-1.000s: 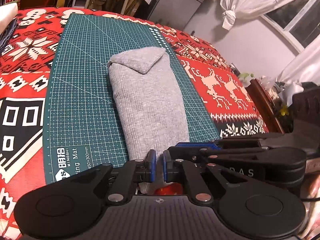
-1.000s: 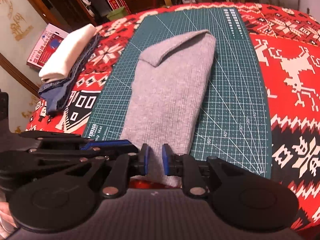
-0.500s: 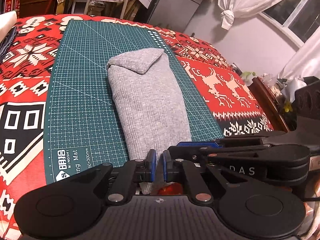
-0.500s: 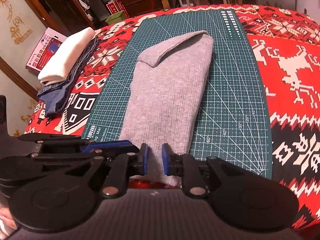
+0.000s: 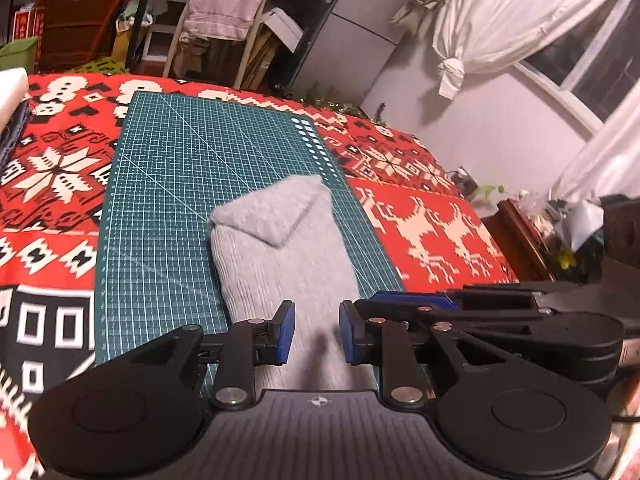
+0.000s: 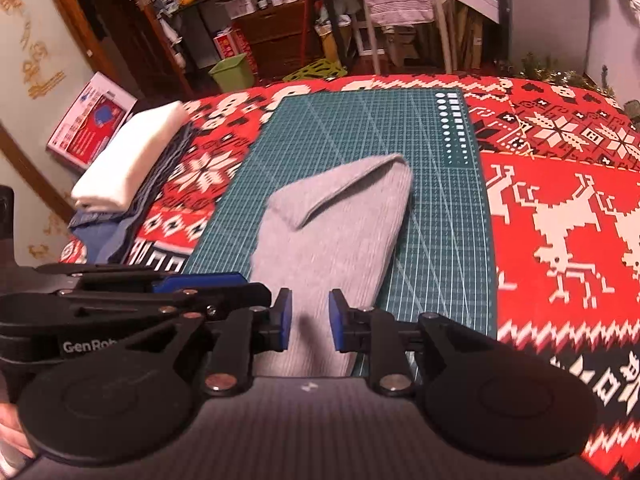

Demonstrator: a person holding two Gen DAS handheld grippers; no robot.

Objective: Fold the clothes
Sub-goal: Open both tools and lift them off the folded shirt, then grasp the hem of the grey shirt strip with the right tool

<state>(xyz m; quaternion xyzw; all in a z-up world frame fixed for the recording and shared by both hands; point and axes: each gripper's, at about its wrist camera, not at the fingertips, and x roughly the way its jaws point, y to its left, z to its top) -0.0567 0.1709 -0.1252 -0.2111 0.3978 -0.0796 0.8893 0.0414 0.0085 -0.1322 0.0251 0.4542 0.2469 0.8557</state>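
Observation:
A grey knit garment [image 5: 280,256] lies folded into a long narrow strip on the green cutting mat [image 5: 180,184], with a triangular flap turned over at its far end. My left gripper [image 5: 317,334] is open and hangs over the garment's near end, grey fabric showing between its blue pads [image 5: 286,334]. In the right wrist view the same garment [image 6: 332,232] runs away across the mat [image 6: 360,132]. My right gripper [image 6: 310,320] is open too, over the near end beside the left one. Whether either pad touches the cloth I cannot tell.
A red, white and black patterned cloth [image 6: 560,208] covers the surface under the mat. A folded white cloth [image 6: 132,160] sits on blue clothes [image 6: 104,236] at the left edge. Shelves, a chair with a towel and boxes stand behind.
Both grippers have gone from nearly shut to open. Both have moved forward over the garment's near end, and the views now look further up into the room.

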